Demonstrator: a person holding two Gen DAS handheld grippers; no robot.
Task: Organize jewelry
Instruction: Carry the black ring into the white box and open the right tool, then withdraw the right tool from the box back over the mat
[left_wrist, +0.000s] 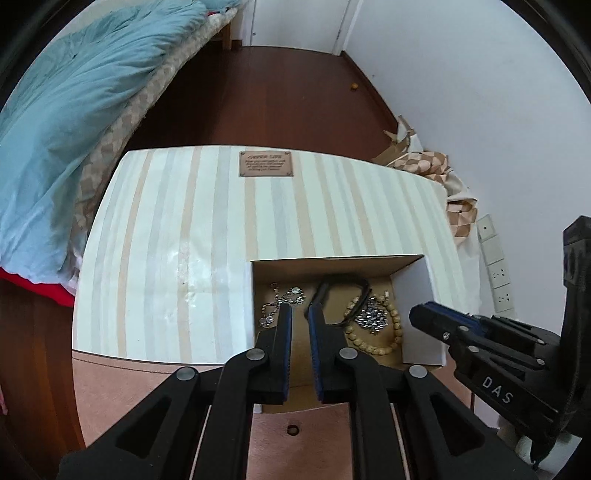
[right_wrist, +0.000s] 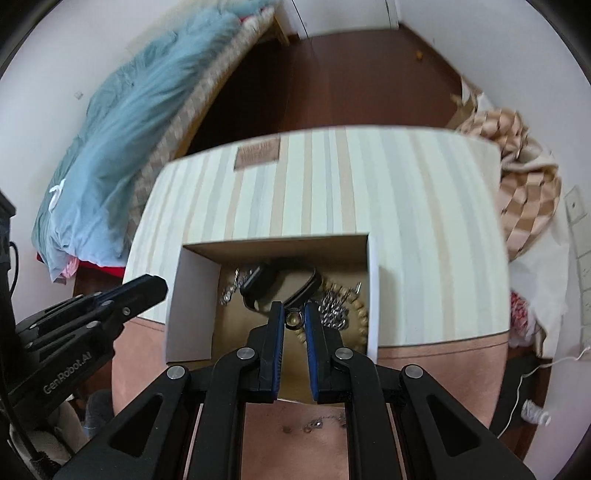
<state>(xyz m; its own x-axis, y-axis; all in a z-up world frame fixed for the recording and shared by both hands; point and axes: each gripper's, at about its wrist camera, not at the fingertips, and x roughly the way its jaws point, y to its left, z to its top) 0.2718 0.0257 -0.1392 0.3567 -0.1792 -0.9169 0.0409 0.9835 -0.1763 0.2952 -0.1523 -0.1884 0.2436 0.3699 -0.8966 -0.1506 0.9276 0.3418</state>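
A white cardboard box with a brown inside stands open on the striped surface; it also shows in the right wrist view. In it lie a silver chain, a black band, a wooden bead bracelet and a silver cluster piece. My left gripper hovers over the box's near edge, its jaws a narrow gap apart and empty. My right gripper is shut on a small gold ring above the box. The right gripper also shows in the left wrist view.
The box sits on a striped lid with a brown plaque, over a pink base. A bed with a blue quilt is to the left. Checked cloth and wall sockets are to the right.
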